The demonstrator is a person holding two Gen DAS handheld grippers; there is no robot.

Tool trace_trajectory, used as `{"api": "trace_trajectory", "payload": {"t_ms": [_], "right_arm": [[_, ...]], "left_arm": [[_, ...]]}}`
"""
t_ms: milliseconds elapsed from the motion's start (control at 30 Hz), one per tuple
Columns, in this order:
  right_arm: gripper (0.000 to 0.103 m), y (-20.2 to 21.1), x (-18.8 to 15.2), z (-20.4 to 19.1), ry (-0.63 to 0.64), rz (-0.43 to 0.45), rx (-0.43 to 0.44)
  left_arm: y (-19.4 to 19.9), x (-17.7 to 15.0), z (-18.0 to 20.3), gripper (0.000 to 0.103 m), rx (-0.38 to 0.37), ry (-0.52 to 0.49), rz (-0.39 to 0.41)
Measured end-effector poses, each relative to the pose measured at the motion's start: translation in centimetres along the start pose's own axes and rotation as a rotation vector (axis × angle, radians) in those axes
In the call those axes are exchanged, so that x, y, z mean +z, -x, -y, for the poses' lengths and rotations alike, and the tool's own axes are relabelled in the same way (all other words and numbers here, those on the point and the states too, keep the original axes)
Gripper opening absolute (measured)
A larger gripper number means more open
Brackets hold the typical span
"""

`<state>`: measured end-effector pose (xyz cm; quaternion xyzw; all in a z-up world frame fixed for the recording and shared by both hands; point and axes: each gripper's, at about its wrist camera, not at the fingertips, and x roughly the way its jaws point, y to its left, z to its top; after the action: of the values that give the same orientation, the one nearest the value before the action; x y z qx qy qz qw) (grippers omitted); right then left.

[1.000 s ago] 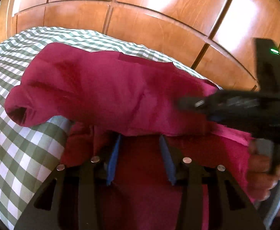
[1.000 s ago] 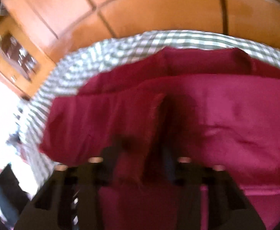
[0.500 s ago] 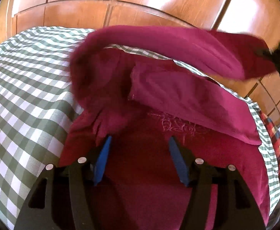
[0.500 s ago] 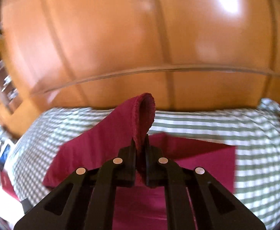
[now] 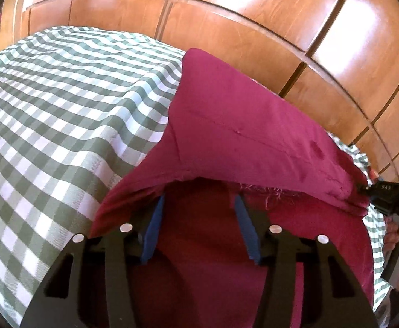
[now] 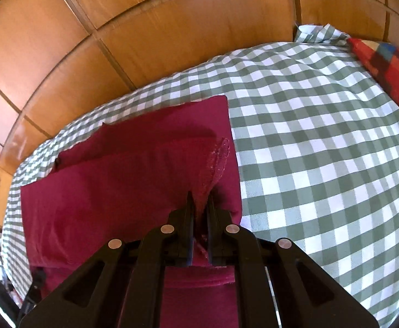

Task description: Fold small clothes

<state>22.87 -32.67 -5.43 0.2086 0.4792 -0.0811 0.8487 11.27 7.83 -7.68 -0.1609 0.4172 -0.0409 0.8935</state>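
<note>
Two tongs: right tongs (image 6: 199,199) clamp the maroon garment (image 6: 117,186); left tongs (image 5: 199,205), apart, are closing over it.

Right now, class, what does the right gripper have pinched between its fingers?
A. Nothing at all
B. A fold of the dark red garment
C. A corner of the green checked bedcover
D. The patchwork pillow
B: in the right wrist view the right gripper is shut on a raised fold of the dark red garment, its stitched hem standing just above the fingertips, while the green checked bedcover lies flat, untouched.
</note>
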Motion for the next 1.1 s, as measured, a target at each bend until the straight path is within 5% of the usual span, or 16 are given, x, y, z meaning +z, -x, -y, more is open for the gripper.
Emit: {"api": "trace_trajectory", "payload": {"t_ms": [167,400,533,633,833,933,1100], "right_arm": [[0.006,2.9,0.8,-0.3,0.035,0.025,0.05],[0.006,2.4,0.3,0.5,0.056,-0.012,0.012],[0.061,5.2,0.0,-0.5,0.089,0.109,-0.064],[0.061,6.2,-0.1,-2.8,0.143,0.167,-0.02],[0.061,1.8,-1.2,-7.1,0.288,0.119,-0.059],[0.062,-1.5,-2.1,-6.0,0.278,0.099,-0.148],[0.064,-1.6,-3.7,-5.5,0.303,0.197,-0.143]], "left_arm": [[3.1,0.9,0.8,0.053,-0.02,-0.016,0.045],[3.4,4.4,3.1,0.059,-0.028,-0.081,0.097],[2.4,6.5,2.8,0.059,-0.013,-0.07,0.084],[1.5,7.6,2.7,0.059,-0.035,-0.061,0.072],[-0.7,10.0,4.4,0.059,-0.069,-0.093,0.061],[-2.8,11.6,4.9,0.059,-0.045,-0.094,0.039],[-7.8,12.0,3.5,0.057,0.049,-0.07,-0.04]]}}
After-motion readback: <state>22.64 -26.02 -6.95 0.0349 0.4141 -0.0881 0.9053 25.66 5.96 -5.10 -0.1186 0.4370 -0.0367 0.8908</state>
